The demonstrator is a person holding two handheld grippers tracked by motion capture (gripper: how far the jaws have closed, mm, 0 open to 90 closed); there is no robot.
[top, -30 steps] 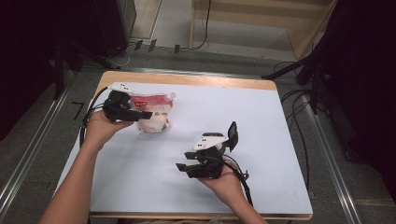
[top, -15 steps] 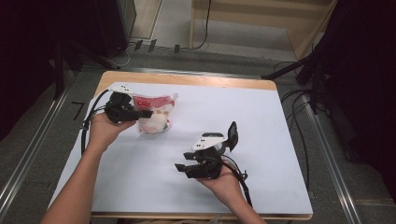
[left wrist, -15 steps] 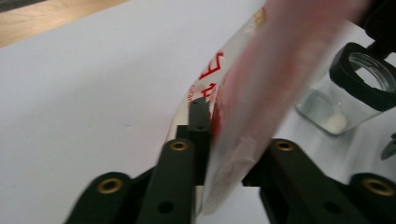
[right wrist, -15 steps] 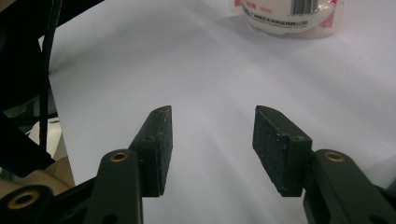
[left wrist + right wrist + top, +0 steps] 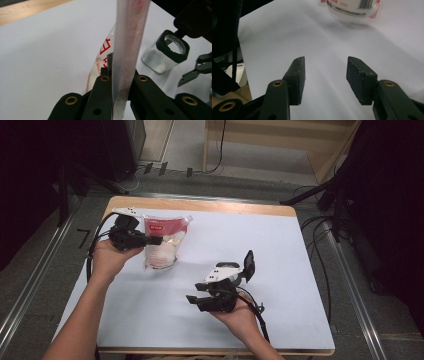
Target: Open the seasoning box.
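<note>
A soft pouch (image 5: 165, 247), red at the top and white below, lies at the table's back left. My left gripper (image 5: 156, 240) has just been closing and is now shut on the pouch's left edge. In the left gripper view the flat sealed edge (image 5: 128, 37) stands up between the jaws (image 5: 121, 75), which pinch it. My right gripper (image 5: 194, 301) rests near the table's middle front, pointing left. Its jaws (image 5: 325, 75) are open with nothing between them, and the pouch's white bottom (image 5: 352, 8) lies farther ahead of them.
A small clear glass jar (image 5: 163, 56) with a black flip lid (image 5: 248, 265) standing open sits just behind the right hand. The white table top (image 5: 290, 245) has a wooden back edge. Cables trail off the table on both sides.
The left jaws have closed on the pouch's edge, and the left hand has lifted a little with it, raising that side of the pouch. The right hand has stayed put.
</note>
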